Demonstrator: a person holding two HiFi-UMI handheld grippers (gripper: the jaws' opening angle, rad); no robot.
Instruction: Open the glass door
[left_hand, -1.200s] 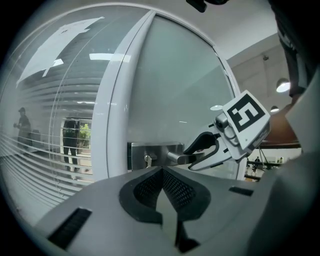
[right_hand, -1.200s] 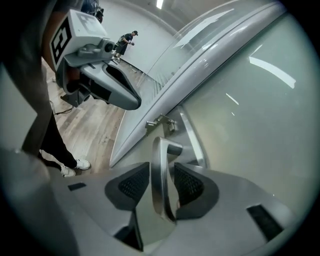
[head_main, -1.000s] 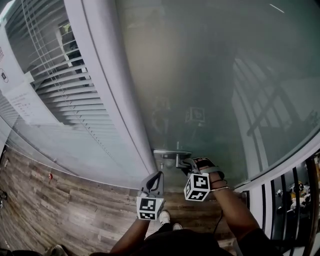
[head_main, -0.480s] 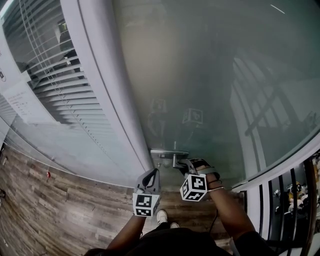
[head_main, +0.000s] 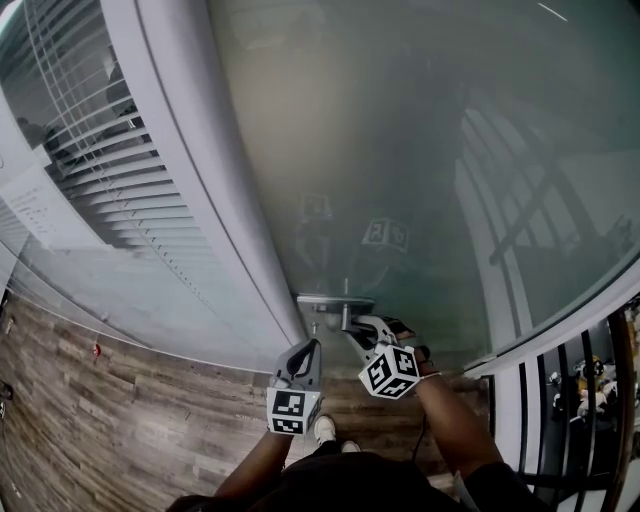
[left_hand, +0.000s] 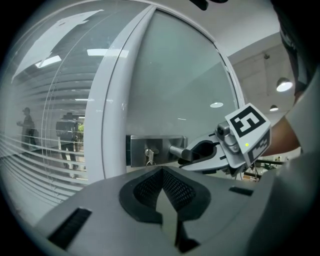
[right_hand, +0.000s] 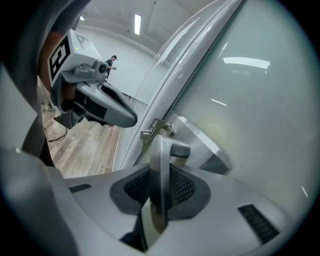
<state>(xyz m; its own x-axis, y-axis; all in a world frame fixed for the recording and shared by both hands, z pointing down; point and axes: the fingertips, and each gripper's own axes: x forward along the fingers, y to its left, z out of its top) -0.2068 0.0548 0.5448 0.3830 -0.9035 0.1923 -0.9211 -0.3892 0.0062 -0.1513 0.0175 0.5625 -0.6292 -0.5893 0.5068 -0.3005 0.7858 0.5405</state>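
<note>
- The left gripper (head_main: 308, 348) is nearest, held just short of the door with its jaws pressed together on nothing (a spare hand, I judge, parked clear of the door's swing).
- Just beyond it, to the right, the right gripper (head_main: 356, 328) is clenched on the brushed-metal lever handle (right_hand: 161, 160). Its jaws have just been closing, and the lever's flat bar stands between the black pads. The gripper sits tilted downward and rolled to one side, which suits pressing the lever down to free the latch.
- The lever springs from a rectangular steel lock plate (left_hand: 150, 149) at the door's left edge. A small key (left_hand: 148, 156) sits in the plate's cylinder.
- The frosted glass door (head_main: 400, 150) fills the view ahead. It looks closed against its white frame (head_main: 200, 170), so the opening itself has not begun.
- Past the frame, white slatted blinds (head_main: 100, 160) hang behind a side pane, above the wood-plank floor (head_main: 120, 420).
</note>
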